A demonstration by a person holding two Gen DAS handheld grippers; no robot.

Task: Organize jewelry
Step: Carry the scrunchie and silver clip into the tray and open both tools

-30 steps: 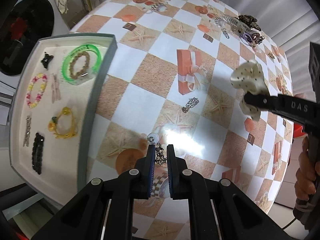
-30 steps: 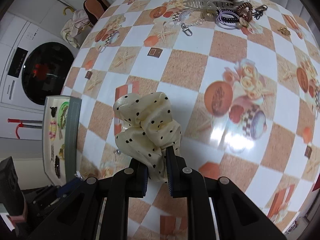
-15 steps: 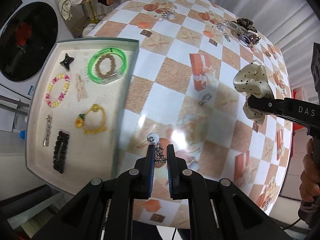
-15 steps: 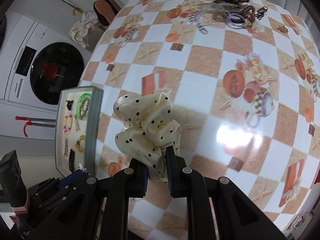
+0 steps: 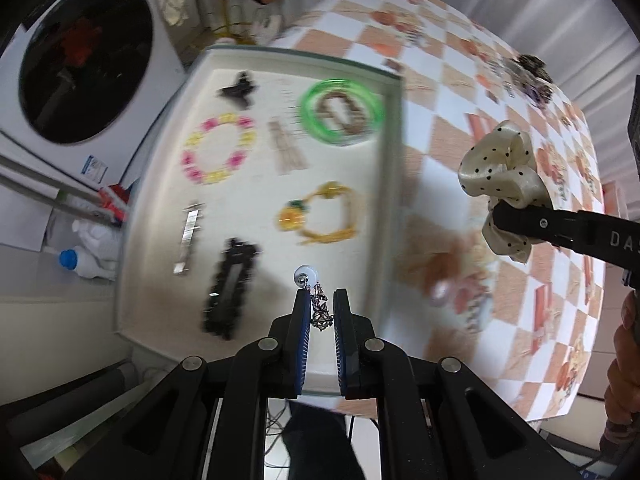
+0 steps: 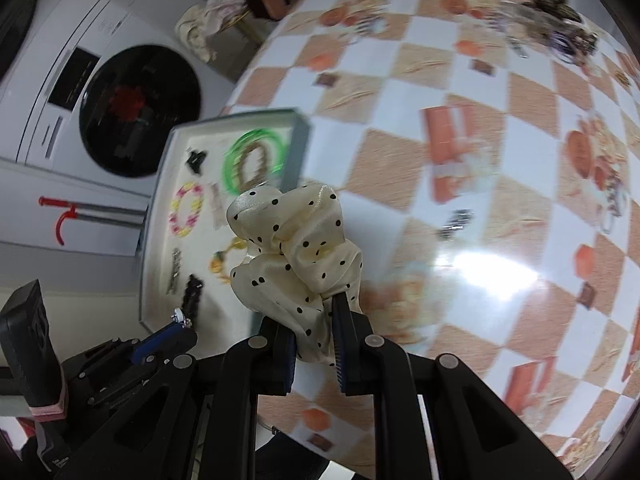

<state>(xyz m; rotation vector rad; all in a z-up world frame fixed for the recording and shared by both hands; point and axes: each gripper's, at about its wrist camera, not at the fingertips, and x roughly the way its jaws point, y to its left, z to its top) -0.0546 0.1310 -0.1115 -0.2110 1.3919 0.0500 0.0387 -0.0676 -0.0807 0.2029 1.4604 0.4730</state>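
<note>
My left gripper (image 5: 320, 300) is shut on a small silver dangling earring (image 5: 319, 312) with a round white stud. It hangs over the near right part of the white tray (image 5: 394, 160). The tray holds a green bangle (image 5: 342, 112), a pink and yellow bracelet (image 5: 218, 148), a yellow bracelet (image 5: 320, 218) and a long black clip (image 5: 230, 288). My right gripper (image 6: 316, 320) is shut on a cream polka-dot scrunchie (image 6: 296, 248), held above the checked table just right of the tray (image 6: 298, 148). In the left wrist view the scrunchie (image 5: 500, 164) shows at the right.
A heap of hair ties, clips and chains (image 6: 560, 20) lies at the table's far side. One small silver piece (image 6: 456, 222) lies alone mid-table. A washing machine (image 5: 80, 60) stands beyond the tray. The table's near edge runs under both grippers.
Both grippers have travelled left across the table towards the tray, each keeping its hold. The left one, earlier over the table, now hangs over the tray.
</note>
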